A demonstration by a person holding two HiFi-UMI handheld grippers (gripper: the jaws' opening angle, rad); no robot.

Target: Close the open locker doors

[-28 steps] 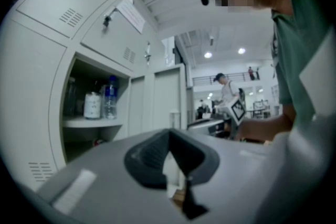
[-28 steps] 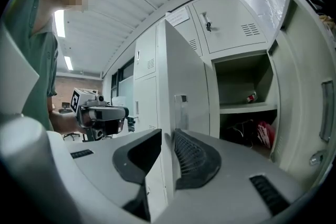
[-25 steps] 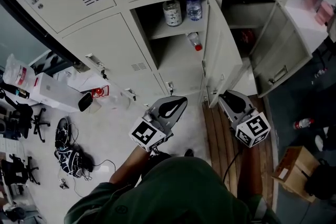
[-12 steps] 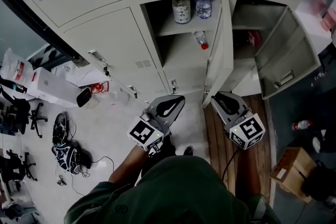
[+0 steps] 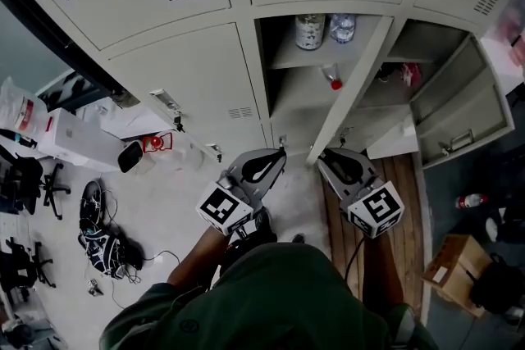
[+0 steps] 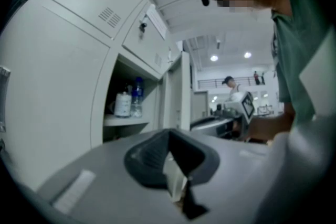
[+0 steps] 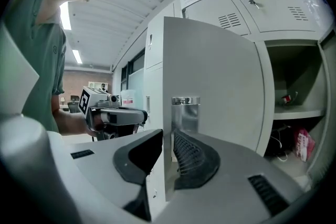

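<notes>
The middle locker door (image 5: 353, 86) had swung since a second earlier. Then it had shown its broad face angled to the right, and now it showed almost edge-on in the head view, running from the shelf down to the grippers. The lockers had also slid lower and closer in that view. The right gripper (image 5: 324, 158), which had been just beside the door's lower corner, had come up onto it.

In the right gripper view the door's free edge (image 7: 168, 113) stood between the jaws of the right gripper (image 7: 168, 157). The smooth pad lay against one face and the ribbed pad against the other, just below the chrome handle (image 7: 185, 100). The right forearm reached forward and up from the person's body, with the marker cube toward the chest.

The left gripper (image 5: 275, 156) was held beside it at the same height, close to the door's foot but apart from it. Its own view showed the left gripper (image 6: 176, 165) with its jaws a narrow wedge apart and nothing gripped.

Behind the door the compartment stayed open, with a jar (image 5: 310, 30) and a water bottle (image 5: 341, 27) upright on its shelf. A red-capped bottle (image 5: 331, 78) lay below them. The right-hand locker door (image 5: 459, 106) still hung wide open.
</notes>
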